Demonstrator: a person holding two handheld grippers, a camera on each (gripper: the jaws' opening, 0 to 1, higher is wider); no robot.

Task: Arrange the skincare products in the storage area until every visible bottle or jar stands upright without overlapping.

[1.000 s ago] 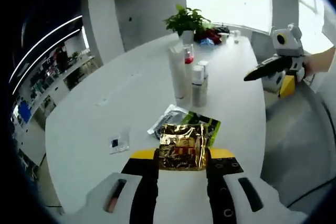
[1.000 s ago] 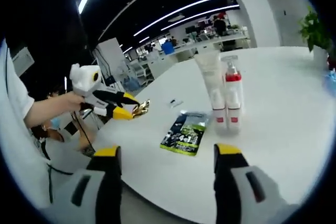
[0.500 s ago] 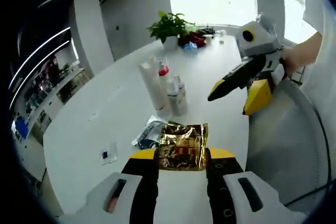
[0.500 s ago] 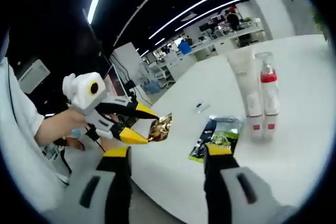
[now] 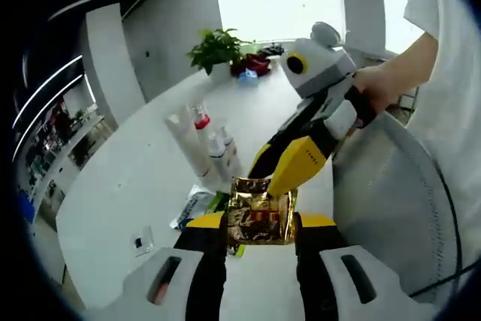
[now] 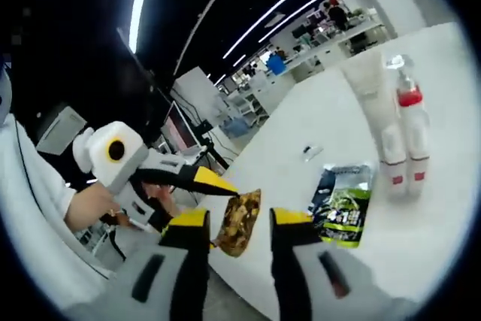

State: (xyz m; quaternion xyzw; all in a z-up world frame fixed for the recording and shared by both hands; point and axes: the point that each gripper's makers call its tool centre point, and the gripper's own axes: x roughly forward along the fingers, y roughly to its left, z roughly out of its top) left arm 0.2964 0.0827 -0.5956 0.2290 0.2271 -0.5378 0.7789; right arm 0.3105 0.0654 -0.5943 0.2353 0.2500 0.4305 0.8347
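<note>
Both grippers have met: left (image 5: 259, 219) clamps gold sachet (image 5: 261, 208), right (image 6: 239, 222) fingers spread around it.

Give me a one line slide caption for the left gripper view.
Left gripper holds a gold foil sachet as the right gripper reaches for it, upright bottles behind.

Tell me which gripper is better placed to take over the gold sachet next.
Right. The right gripper is open with the gold sachet sitting between its fingers, so it only needs to close. The left gripper already grips it.
</note>
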